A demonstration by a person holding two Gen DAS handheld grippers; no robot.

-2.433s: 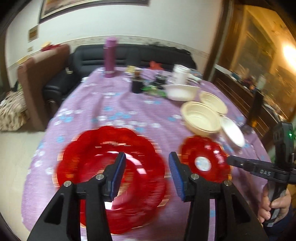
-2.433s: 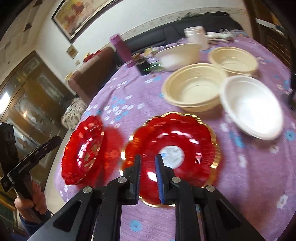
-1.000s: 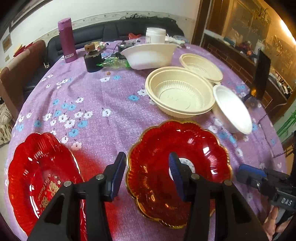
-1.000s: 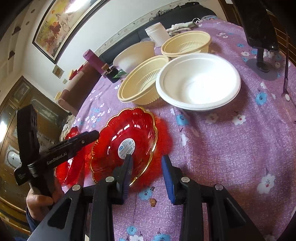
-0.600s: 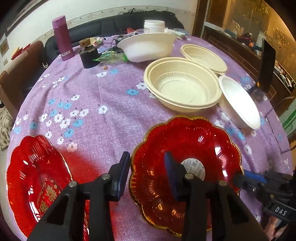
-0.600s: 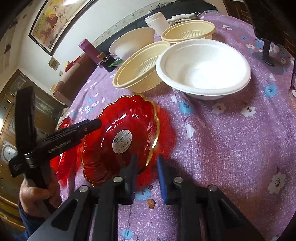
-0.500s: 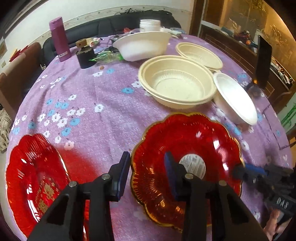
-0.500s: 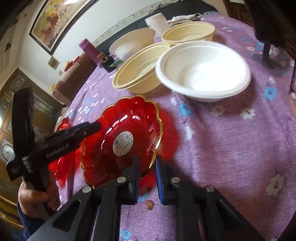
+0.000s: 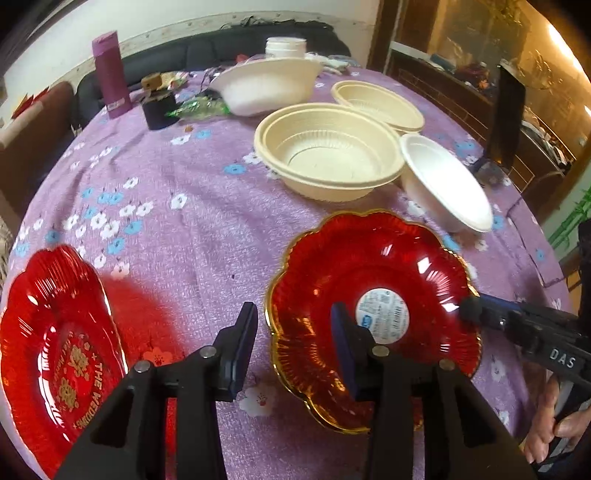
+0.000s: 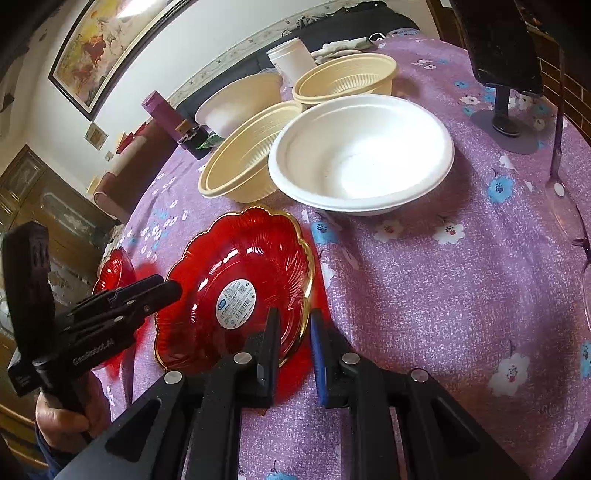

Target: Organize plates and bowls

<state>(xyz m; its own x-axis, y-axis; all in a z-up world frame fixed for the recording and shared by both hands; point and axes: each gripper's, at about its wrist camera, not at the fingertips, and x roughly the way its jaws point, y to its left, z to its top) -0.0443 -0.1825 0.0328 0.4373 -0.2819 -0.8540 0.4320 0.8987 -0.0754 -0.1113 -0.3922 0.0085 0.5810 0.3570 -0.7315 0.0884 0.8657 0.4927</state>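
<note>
the right gripper (image 10: 293,325) is clamped on the near rim of the gold-edged red plate (image 10: 236,280) on the purple tablecloth (image 10: 424,295); the left gripper (image 9: 291,332) straddles its opposite rim, jaws opening. a second red plate (image 9: 55,339) lies beside; bowls (image 9: 328,155) stand beyond.

a white wall (image 9: 55,26) with a patterned border runs behind a black sofa (image 9: 207,46). a framed painting (image 10: 107,40) hangs high on it. a brown armchair (image 9: 33,122) stands off the table's far left edge, a wooden cabinet (image 9: 480,48) lit warm off its right.
</note>
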